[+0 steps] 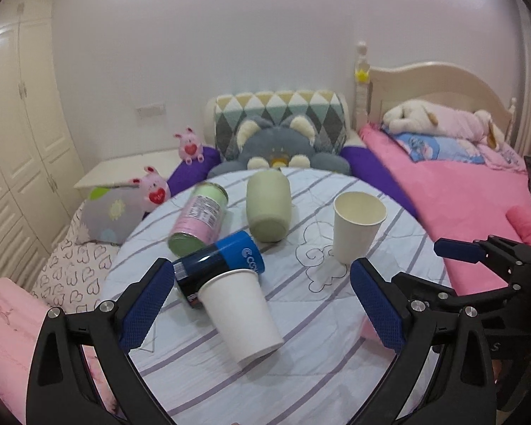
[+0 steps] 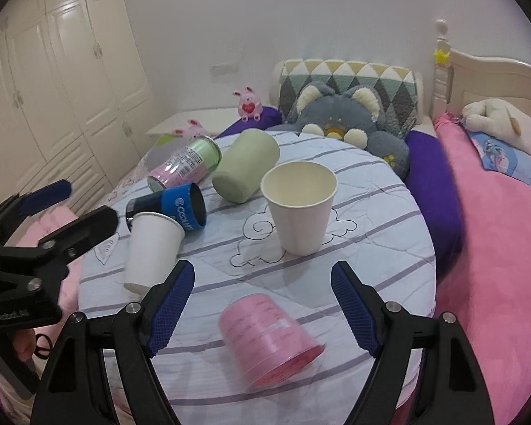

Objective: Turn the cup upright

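Note:
A white paper cup [image 1: 242, 315] lies on its side on the round table [image 1: 336, 372], its mouth against a blue can [image 1: 219, 265]. My left gripper [image 1: 262, 301] is open around it, not touching. It also shows in the right wrist view [image 2: 152, 251]. A second white paper cup [image 1: 357, 226] stands upright, also in the right wrist view [image 2: 299, 209]. A pink cup [image 2: 269, 336] lies tilted between the fingers of my open right gripper [image 2: 263, 308].
A green cup [image 1: 267, 209] and a pink-and-green can [image 1: 198, 223] lie on their sides at the far side of the table. Beds with pink covers [image 1: 460, 205] and plush toys [image 1: 283, 148] surround the table. A white wardrobe [image 1: 14, 141] stands on the left.

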Motion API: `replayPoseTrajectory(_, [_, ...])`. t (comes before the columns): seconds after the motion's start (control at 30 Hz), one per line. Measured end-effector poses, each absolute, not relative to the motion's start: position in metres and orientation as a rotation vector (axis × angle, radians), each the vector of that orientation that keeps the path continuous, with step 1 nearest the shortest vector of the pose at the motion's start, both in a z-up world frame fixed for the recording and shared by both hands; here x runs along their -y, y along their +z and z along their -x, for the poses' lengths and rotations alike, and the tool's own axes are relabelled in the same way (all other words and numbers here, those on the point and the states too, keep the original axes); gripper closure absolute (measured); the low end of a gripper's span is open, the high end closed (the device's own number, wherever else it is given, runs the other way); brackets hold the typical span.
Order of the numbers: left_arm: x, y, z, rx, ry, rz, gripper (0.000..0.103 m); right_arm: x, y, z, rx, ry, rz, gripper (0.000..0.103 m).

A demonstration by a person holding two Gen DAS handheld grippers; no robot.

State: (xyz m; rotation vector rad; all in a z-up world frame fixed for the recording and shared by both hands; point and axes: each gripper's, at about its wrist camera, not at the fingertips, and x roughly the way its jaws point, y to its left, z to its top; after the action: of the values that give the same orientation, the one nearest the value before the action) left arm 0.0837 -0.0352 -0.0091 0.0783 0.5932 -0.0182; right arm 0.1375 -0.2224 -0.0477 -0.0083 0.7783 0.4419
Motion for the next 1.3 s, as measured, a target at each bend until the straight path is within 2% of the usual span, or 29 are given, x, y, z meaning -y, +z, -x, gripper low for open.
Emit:
replayPoseTrajectory(0.67, [-0.017,-0.011,0.005,-0.542,-0.068,-0.007,0.000,0.191,-0.011,-0.034,-0.534,0.210,-0.060,0.018])
replayPoseTrajectory(1.3, [-0.022,0.000,0.020,-0.533,-0.095,-0.004,0.000,0.182,-0.007,0.003,-0.545,0.149,-0.071,0.018])
